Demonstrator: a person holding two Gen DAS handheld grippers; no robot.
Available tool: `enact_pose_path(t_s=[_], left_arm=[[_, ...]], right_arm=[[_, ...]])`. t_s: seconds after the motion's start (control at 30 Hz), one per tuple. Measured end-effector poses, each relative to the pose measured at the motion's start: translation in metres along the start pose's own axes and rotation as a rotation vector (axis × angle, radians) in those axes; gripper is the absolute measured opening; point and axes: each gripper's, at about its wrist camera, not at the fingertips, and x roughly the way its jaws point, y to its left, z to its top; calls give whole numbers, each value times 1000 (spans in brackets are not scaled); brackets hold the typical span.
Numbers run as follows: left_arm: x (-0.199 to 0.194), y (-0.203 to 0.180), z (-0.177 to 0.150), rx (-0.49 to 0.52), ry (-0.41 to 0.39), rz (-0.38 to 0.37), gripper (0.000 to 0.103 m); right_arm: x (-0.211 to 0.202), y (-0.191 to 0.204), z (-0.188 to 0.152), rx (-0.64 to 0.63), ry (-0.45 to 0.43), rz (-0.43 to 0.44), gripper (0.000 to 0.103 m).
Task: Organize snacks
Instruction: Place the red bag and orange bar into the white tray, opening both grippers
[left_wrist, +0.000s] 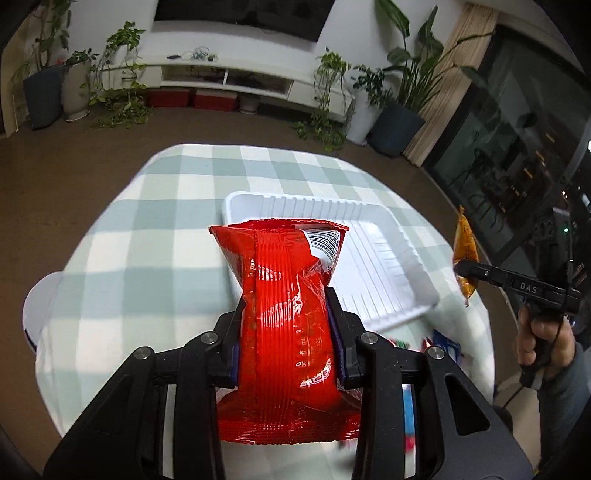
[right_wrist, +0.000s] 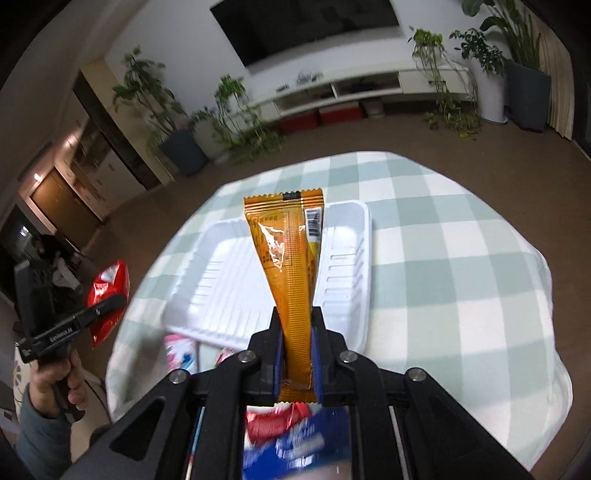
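Observation:
My left gripper (left_wrist: 285, 299) is shut on a red snack bag (left_wrist: 284, 288), squeezing its middle and holding it above the table. Just beyond it lies a white ribbed tray (left_wrist: 373, 254) on the checked cloth. My right gripper (right_wrist: 297, 314) is shut on a long orange snack packet (right_wrist: 286, 251) that sticks up over the same white tray (right_wrist: 343, 273). In the left wrist view the right gripper (left_wrist: 466, 268) shows at the right edge with the orange packet (left_wrist: 464, 240) in it. In the right wrist view the left gripper (right_wrist: 116, 301) and red bag (right_wrist: 107, 295) appear at the left.
The round table wears a green and white checked cloth (left_wrist: 155, 236). Blurred loose snacks, red, blue and pink, lie at its near edge (right_wrist: 291, 428) (right_wrist: 181, 350). A person's hand (left_wrist: 543, 339) holds the right gripper's handle. Potted plants and a white TV bench (left_wrist: 229, 77) stand beyond.

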Motion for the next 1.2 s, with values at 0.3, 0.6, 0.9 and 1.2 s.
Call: enact_pose_path(t_s=[0.3, 0.6, 0.9, 1.2], left_arm=[[86, -11, 18, 48, 112, 79, 33], [134, -1, 9, 67, 157, 128, 35], [132, -8, 7, 89, 152, 159, 41], [57, -11, 8, 80, -43, 150, 82]], right_arm=[[67, -2, 14, -20, 122, -62, 13], [102, -8, 3, -33, 194, -137, 14], [104, 1, -4, -74, 194, -156, 34], [48, 19, 9, -104, 65, -151, 66]])
